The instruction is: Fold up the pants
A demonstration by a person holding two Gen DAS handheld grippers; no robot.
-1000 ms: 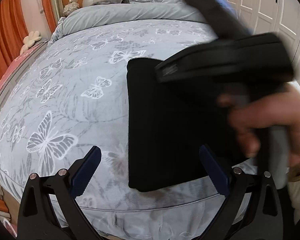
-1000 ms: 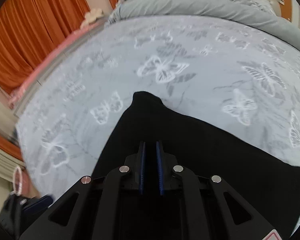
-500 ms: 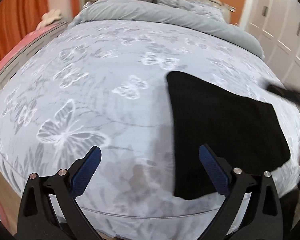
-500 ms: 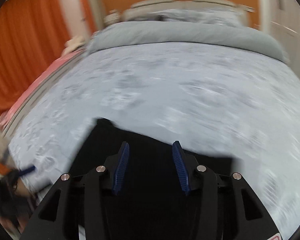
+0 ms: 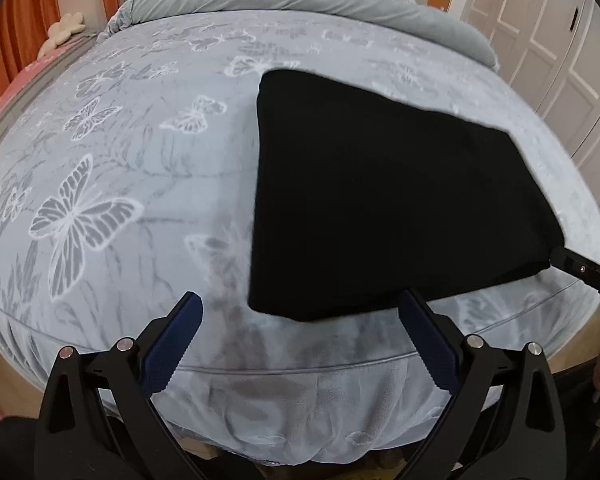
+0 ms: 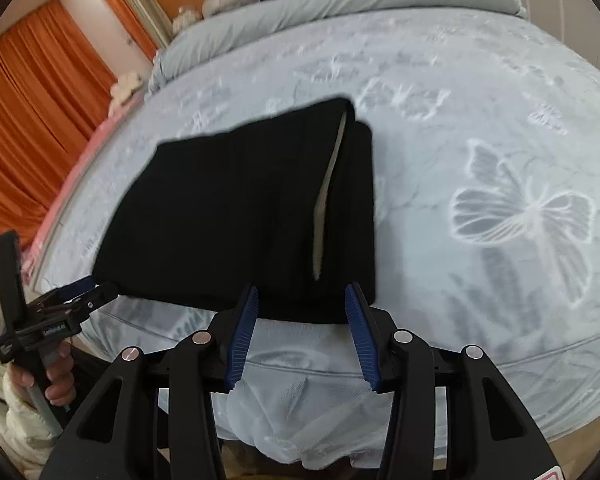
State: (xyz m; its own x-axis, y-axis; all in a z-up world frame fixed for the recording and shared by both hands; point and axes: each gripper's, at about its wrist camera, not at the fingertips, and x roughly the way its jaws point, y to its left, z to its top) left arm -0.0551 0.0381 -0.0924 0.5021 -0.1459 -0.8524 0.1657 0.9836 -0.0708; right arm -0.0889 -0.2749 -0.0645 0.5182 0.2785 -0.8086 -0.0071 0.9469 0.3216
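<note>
The left tongs (image 5: pixel 300 340) are wide apart and grasp nothing, above the near edge of the bed (image 5: pixel 120 160). The folded black pants (image 5: pixel 380 200) lie flat on the butterfly bedspread, near this edge. The right tongs (image 6: pixel 300 336) are released too; their jaws have just been opening, and nothing is between them.

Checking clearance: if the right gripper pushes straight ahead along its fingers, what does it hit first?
Likely the near edge of the folded black pants, which lies just beyond the open right gripper on the bed. Depth is uncertain.
</note>
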